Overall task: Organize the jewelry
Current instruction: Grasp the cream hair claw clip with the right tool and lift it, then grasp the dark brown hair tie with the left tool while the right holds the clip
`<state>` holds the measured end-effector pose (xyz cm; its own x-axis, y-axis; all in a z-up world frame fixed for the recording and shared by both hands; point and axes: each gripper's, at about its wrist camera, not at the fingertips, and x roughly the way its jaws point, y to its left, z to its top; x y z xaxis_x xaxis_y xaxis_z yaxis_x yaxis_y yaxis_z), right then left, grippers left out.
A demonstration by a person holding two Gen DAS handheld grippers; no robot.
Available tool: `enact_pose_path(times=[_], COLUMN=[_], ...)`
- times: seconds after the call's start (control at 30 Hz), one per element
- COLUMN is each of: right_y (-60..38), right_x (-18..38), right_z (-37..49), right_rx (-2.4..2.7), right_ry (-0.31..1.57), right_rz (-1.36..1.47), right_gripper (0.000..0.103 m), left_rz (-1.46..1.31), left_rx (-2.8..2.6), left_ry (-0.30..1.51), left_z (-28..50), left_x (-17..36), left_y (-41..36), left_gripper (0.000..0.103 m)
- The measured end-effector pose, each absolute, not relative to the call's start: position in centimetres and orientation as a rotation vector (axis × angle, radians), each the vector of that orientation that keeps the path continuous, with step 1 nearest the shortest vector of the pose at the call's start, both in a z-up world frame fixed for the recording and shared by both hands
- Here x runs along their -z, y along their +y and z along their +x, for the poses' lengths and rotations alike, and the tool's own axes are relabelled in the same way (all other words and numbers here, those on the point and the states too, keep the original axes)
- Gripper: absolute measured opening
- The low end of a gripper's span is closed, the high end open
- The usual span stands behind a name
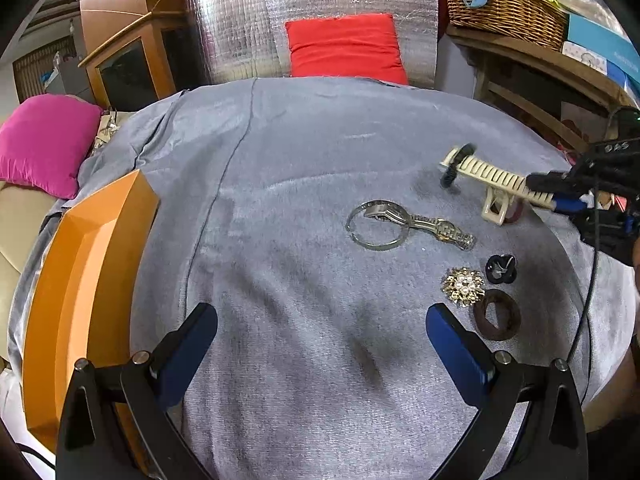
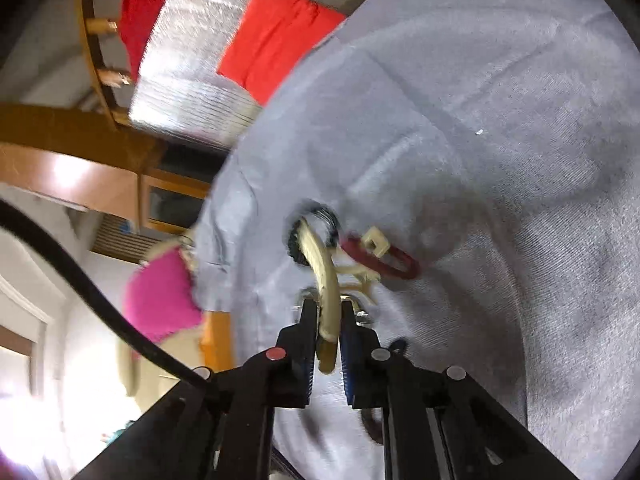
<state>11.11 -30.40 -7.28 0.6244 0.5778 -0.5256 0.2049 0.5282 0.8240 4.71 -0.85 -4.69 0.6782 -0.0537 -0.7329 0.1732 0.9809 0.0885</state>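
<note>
- Grey cloth covers the table; red cushion, pink cushion, wicker basket behind.
- Orange tray at left edge.
- Right gripper pinches the cream hair clip, lifted over the cloth.
- Left gripper gapes, holding nothing.
- Watch, brooch lie on cloth.

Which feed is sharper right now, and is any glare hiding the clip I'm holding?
Left wrist view: sharp, evenly lit, the cream hair clip crisp in the right gripper, edges bent by fisheye. Right wrist view: motion-blurred and tilted, blown-out glare at lower left only; the clip is soft but unobscured.
</note>
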Motion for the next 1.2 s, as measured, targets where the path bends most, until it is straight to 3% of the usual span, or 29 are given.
enact_pose_path(times=[0.13, 0.37, 0.5, 0.73, 0.93, 1.03, 1.2], right_y=[-31.4, -34.8, -35.1, -30.9, -23.5, -23.3, -26.3], right_x=[8.9, 8.6, 9.8, 1.2, -2.1, -1.6, -0.8], right_z=[11.2, 9.7, 9.5, 8.7, 7.6, 7.5, 7.0], right_rx=[-0.246, -0.285, -0.174, 0.000, 0.061, 0.064, 0.013], right_ry=[0.937, 0.762, 0.819, 0.705, 0.651, 0.707, 0.803], right_rz=[1.105, 1.312, 1.333, 0.709, 0.108, 0.046, 0.231], right_gripper=[0.011, 0.011, 0.011, 0.010, 0.010, 0.010, 0.010], left_rz=[0.167, 0.170, 0.173, 0.165, 0.173, 0.173, 0.143], left_rx=[0.130, 0.134, 0.133, 0.134, 0.140, 0.157, 0.280], left_ry=[0.820, 0.822, 0.821, 0.824, 0.821, 0.828, 0.866], left_z=[4.7, 4.6, 4.6, 4.7, 4.6, 4.7, 4.6], left_x=[4.8, 4.9, 4.9, 4.9, 4.9, 5.0, 5.3], left_y=[-1.3, -1.6, -1.7, -1.6, -1.9, -2.0, -2.5], left_gripper=[0.103, 0.103, 0.103, 0.103, 0.103, 0.103, 0.103])
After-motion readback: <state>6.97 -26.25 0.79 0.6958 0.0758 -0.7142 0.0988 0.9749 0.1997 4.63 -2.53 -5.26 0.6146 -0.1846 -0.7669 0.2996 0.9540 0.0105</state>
